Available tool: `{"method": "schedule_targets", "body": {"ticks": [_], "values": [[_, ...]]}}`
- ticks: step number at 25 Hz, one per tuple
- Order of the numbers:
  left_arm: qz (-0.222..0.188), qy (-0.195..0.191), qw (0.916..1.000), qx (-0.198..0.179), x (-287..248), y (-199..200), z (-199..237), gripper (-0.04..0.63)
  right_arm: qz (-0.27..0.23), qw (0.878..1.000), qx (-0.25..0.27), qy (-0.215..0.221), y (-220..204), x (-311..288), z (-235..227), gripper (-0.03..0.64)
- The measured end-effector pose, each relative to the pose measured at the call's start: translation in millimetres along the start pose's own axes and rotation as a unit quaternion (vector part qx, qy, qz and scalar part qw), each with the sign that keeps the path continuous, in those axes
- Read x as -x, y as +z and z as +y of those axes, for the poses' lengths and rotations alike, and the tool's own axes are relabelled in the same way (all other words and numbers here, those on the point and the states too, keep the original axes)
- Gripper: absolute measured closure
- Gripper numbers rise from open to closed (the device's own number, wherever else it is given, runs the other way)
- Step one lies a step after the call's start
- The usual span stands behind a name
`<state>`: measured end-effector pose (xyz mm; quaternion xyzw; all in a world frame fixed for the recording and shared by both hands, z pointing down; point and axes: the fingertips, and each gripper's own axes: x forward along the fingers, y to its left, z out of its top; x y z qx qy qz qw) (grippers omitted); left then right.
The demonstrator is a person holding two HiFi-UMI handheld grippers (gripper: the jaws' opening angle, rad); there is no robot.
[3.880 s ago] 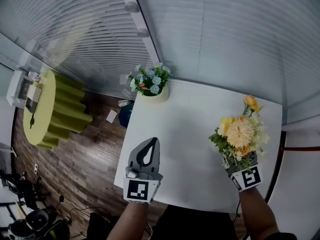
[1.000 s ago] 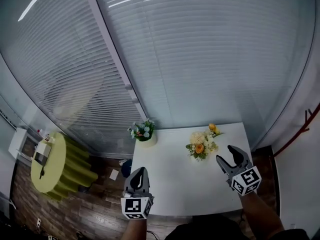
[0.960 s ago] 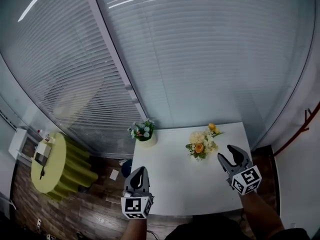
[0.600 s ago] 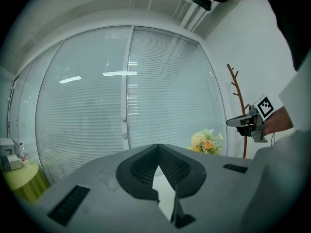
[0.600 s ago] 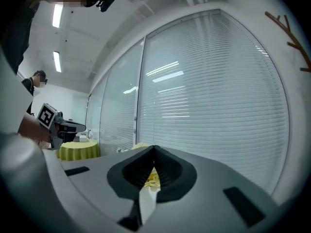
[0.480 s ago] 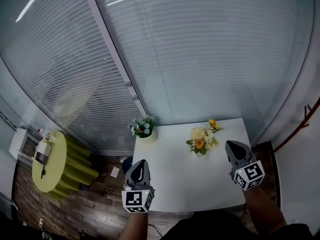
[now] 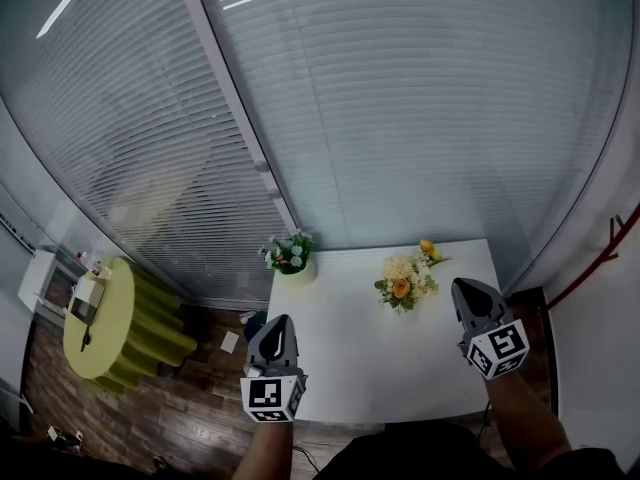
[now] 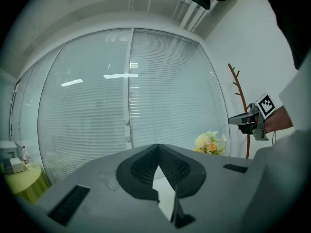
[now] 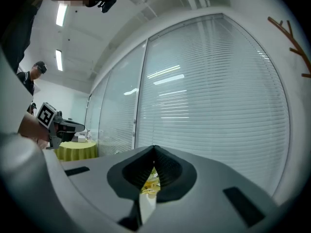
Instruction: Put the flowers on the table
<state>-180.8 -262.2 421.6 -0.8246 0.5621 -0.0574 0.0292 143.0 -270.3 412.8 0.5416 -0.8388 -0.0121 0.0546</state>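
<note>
My right claw [image 7: 465,290] is off the yellow bouquet [image 7: 403,286] now and clenched empty. The bouquet stands free near the table's [image 7: 370,363] far right corner. Left claw [image 7: 280,324] is clenched and empty too. Placement looks done.

White slatted blinds [image 7: 400,98] line the glass wall, split by a pale upright frame [image 7: 240,118]. At lower left, a round side table draped in yellow-green cloth [image 7: 105,333] stands on the dark wooden floor [image 7: 190,408], the items on its top too small to tell. A white sheet of paper [image 7: 230,342] lies on the boards. A reddish, branch-shaped coat stand [image 7: 596,258] rises by the right wall. Ceiling strip lights [image 9: 60,13] glow above a bystander in a cap [image 9: 29,79]
</note>
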Motion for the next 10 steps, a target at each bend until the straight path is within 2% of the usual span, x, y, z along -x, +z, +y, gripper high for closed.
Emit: {"method": "schedule_targets", "body": {"ticks": [10], "values": [[-0.002,0.009,1.0000,-0.001,6.5,6.5,-1.9,0.600,0.001,1.000,0.000,0.010,0.3,1.9,9.2,0.595]]}}
